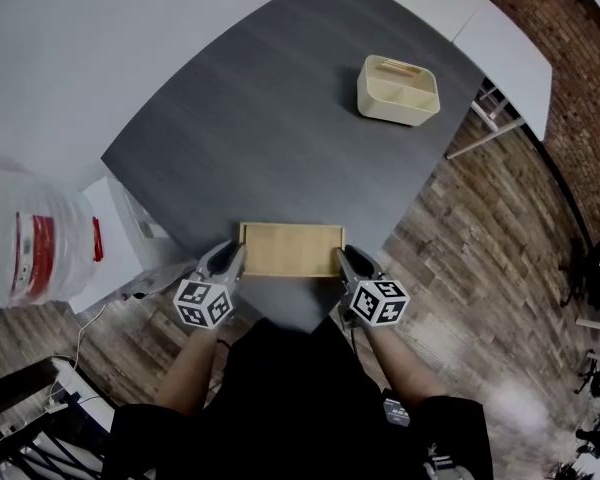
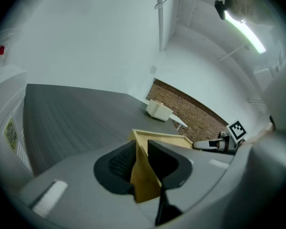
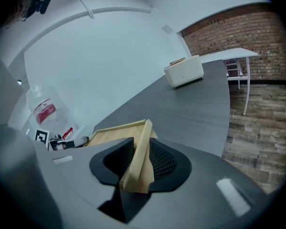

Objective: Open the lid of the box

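Observation:
A flat, light wooden box (image 1: 292,250) lies at the near edge of the dark grey table (image 1: 280,118), lid down. My left gripper (image 1: 235,257) is at its left end; in the left gripper view the box's corner (image 2: 145,182) fills the gap and both pads press on it. My right gripper (image 1: 346,260) is at the right end. In the right gripper view the wooden edge (image 3: 139,159) runs slantwise between the jaws, near the right pad (image 3: 164,161), with room at the left pad. The right gripper (image 2: 214,144) also shows past the box.
A cream caddy with a wooden handle (image 1: 398,89) stands far back on the table's right part. A large clear water bottle with a red label (image 1: 30,238) stands off the table at the left. Wood-plank floor (image 1: 460,248) lies beyond the table's right edge.

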`<state>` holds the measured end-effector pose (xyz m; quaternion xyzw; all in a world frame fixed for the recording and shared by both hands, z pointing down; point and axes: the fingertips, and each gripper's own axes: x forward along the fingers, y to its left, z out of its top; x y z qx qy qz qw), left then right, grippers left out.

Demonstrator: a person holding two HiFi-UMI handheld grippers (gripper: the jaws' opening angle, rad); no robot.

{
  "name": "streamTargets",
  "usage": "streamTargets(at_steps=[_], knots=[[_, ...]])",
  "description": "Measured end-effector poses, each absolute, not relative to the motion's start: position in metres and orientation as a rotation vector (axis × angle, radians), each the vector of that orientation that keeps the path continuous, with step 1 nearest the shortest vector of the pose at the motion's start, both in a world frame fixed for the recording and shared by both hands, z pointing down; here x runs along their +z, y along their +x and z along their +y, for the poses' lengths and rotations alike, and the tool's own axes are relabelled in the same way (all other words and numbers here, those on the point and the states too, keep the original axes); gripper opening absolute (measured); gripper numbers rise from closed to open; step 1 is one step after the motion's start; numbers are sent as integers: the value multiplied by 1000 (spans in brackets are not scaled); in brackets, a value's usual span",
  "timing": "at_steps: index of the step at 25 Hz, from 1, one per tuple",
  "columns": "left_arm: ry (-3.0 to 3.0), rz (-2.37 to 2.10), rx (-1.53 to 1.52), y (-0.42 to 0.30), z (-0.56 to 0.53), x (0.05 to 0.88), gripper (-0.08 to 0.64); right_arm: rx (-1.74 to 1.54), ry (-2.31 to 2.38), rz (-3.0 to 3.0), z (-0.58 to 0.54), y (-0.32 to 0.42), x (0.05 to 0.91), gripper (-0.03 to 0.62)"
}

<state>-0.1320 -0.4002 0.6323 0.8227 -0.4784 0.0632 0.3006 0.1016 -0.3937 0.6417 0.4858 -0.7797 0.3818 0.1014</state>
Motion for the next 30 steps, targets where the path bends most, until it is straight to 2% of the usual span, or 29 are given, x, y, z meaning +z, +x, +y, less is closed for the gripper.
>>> streamTargets(at_steps=[7,21,30], knots=[[2169,-1330,176,-133,-400,632,74,1299,1336,-2352,-394,101,644,89],[2082,-1375,186,-139,-400,633,71,1234,1266,-2351,-394,98,643,91],[2054,-1383,185,-142,-401,635,71,1261,1350,-2325,-397,129,644,83]])
